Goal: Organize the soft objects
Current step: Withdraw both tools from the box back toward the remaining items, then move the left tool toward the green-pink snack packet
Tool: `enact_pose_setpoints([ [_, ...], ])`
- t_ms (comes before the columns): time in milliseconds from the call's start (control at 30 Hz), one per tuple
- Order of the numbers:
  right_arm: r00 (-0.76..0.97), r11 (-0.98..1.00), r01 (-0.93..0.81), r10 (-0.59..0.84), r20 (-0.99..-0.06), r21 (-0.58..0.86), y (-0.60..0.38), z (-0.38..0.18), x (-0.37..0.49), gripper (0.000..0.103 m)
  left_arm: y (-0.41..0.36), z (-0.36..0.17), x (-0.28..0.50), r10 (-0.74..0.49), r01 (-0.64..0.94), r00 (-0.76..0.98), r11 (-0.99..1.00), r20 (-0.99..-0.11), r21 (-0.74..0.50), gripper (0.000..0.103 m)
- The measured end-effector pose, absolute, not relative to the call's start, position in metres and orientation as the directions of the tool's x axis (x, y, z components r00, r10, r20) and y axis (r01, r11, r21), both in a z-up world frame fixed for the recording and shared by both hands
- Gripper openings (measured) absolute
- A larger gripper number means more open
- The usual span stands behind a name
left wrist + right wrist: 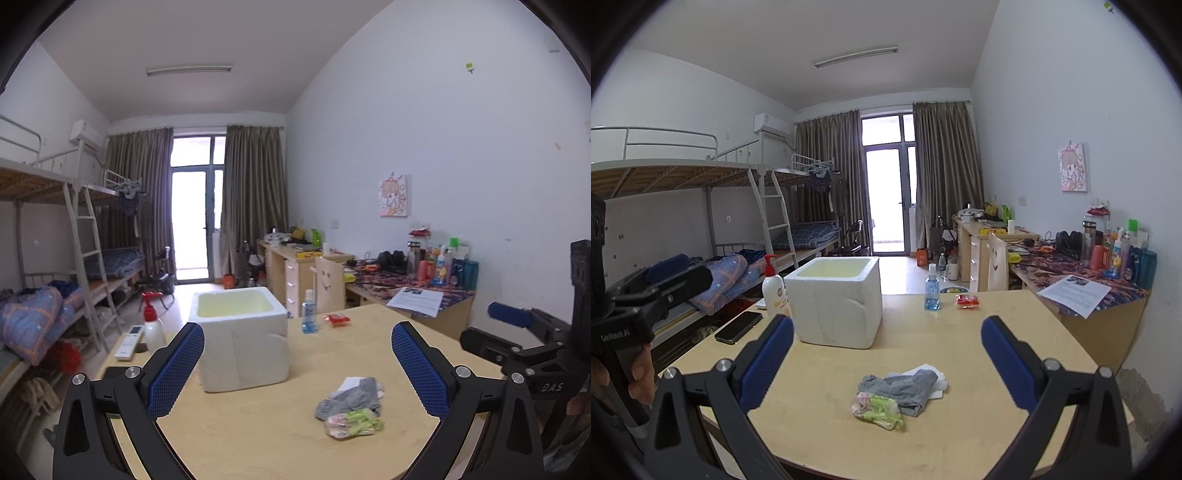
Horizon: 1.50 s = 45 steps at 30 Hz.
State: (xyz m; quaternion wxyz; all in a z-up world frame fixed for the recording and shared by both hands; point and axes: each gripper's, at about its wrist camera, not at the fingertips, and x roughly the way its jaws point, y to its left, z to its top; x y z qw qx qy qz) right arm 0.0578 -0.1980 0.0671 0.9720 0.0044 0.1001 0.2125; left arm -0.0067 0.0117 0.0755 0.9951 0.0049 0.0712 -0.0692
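Note:
A small pile of soft things lies on the wooden table (960, 443): a grey sock (905, 387) over a white cloth (936, 376), with a green and pink patterned cloth (877, 406) at its front. The pile also shows in the left wrist view, grey sock (351, 397) and patterned cloth (352, 422). A white foam box (240, 332) (838, 299) stands open and empty behind it. My left gripper (297, 363) is open and empty above the table, before the box. My right gripper (886, 360) is open and empty, above and just short of the pile.
A blue spray bottle (931, 288) and a red packet (967, 301) stand behind the box. A lotion pump bottle (774, 291), a black phone (738, 326) and a white remote (129, 341) lie at the table's left. A cluttered desk (1089, 280) is at the right.

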Motion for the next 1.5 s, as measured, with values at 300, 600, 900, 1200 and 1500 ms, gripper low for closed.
enact_pose_setpoints([
  [300, 0.891, 0.913, -0.405, 0.404, -0.208, 0.041, -0.196, 0.047, 0.061, 0.103, 0.005, 0.048, 0.000, -0.167, 0.167, 0.972, 0.986, -0.166, -0.010, 0.102],
  [600, 0.887, 0.913, -0.405, 0.403, -0.226, 0.041, -0.202, 0.027, 0.067, 0.103, 0.004, 0.017, 0.015, -0.186, 0.183, 0.961, 0.983, -0.205, -0.032, 0.102],
  [900, 0.884, 0.922, -0.387, 0.379, -0.272, 0.026, -0.201, 0.005, 0.077, 0.103, 0.003, -0.009, 0.034, -0.187, 0.184, 0.944, 0.982, -0.270, -0.035, 0.102],
  [1200, 0.875, 0.926, -0.375, 0.371, -0.311, 0.048, -0.203, -0.010, 0.090, 0.103, -0.013, -0.027, 0.054, -0.234, 0.252, 0.914, 0.968, -0.331, 0.012, 0.102],
  [1500, 0.859, 0.928, -0.358, 0.369, -0.356, 0.098, -0.213, -0.023, 0.109, 0.103, -0.034, -0.052, 0.092, -0.303, 0.349, 0.836, 0.937, -0.457, 0.017, 0.102],
])
